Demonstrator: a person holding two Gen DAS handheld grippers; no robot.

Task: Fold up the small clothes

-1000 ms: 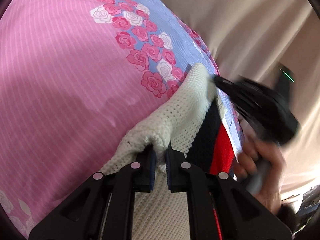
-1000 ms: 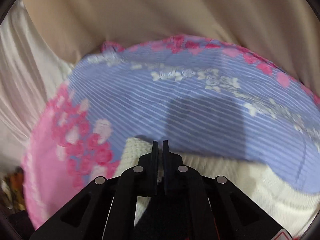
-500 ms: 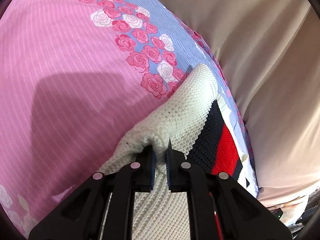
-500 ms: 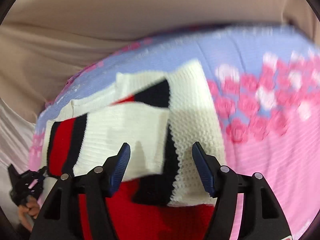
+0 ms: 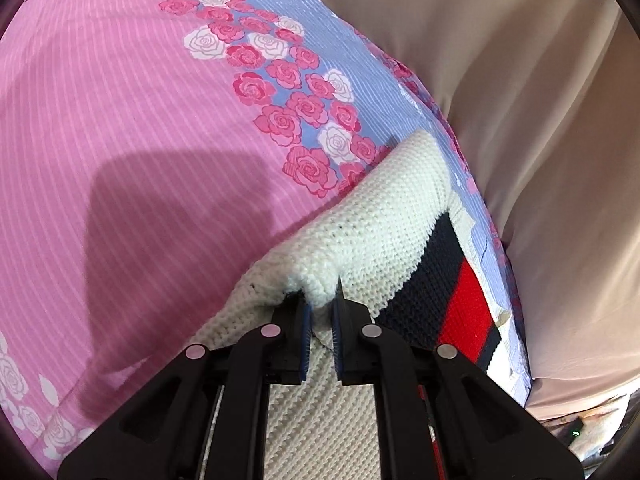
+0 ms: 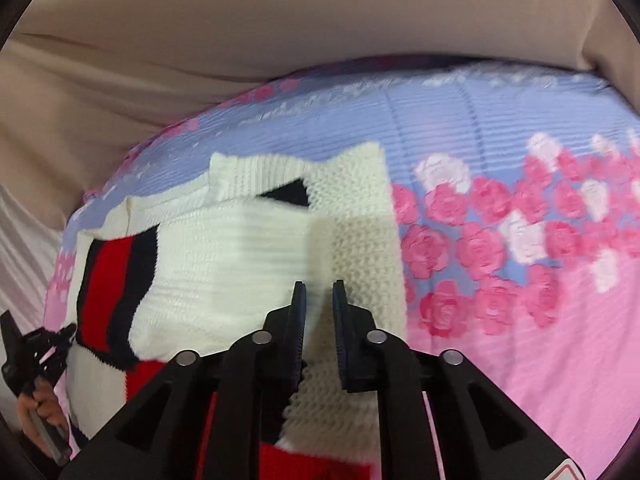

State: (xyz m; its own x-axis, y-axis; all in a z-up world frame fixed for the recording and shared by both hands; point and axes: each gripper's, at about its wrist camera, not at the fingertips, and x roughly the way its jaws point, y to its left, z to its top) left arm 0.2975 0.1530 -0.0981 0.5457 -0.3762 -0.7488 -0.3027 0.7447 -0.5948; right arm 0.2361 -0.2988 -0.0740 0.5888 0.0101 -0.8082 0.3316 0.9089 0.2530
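Sweater (image 6: pixel 256 264), one: cream knit with navy and red stripes, lying partly folded on the pink-and-lavender rose-print bedsheet (image 5: pixel 132 128). One left gripper (image 5: pixel 320 312), at the sweater's near cream edge, pinches a raised fold of knit between narrow jaws, as it did half a second ago. One right gripper (image 6: pixel 319 304) hovers over the sweater's cream panel; its jaws, spread wide half a second ago, now stand narrow with nothing between them.
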